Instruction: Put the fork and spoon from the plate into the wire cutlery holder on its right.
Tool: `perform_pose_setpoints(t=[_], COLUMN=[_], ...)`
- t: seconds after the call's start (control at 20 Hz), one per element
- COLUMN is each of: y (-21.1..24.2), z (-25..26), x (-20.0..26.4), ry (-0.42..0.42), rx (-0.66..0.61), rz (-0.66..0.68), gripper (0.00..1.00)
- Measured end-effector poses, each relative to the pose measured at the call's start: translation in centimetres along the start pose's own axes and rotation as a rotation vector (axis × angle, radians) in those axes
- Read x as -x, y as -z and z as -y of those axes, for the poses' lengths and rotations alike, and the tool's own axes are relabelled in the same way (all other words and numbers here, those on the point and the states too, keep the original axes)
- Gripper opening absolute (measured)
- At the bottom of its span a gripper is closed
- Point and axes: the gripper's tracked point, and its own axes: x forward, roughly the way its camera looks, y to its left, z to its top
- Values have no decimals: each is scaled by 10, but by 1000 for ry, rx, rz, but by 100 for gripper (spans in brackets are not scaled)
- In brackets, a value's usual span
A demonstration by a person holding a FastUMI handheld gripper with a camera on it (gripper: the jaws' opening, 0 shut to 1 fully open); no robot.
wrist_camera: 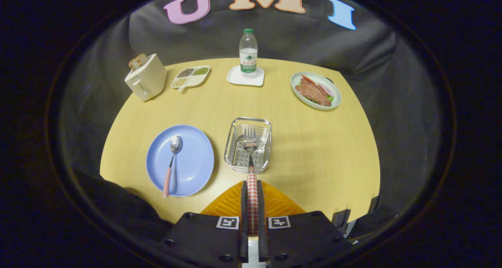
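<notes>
Yellow wooden surface (313,150) carries a wire cutlery holder (248,144) near its middle. Left of the holder lies a blue plate (196,158) with the spoon (172,164) on it. The fingers (252,187) are narrow, clamped on the checked handle of the fork (251,158), whose tines hang over the holder. Beyond the holder stands a bottle (248,52).

gripper (252,191) | both fingers clamped on fork (251,162) handle | pointing forward
</notes>
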Motion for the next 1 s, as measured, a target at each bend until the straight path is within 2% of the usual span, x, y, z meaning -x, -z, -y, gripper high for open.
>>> perform_pose_setpoints(t=[0.1, 0.25, 0.6, 0.75, 0.95, 1.0], y=[2, 4, -10, -14, -29, -32], z=[-4, 0, -2, -1, 0, 1], x=[-5, -14, -32, -38, -42, -40], ry=[-25, -9, 0, 1, -8, -15], rx=[3, 27, 82, 93, 59, 43], rz=[-85, -228, -351, -361, -301, -283], gripper=[13, 13, 16, 19, 20, 31])
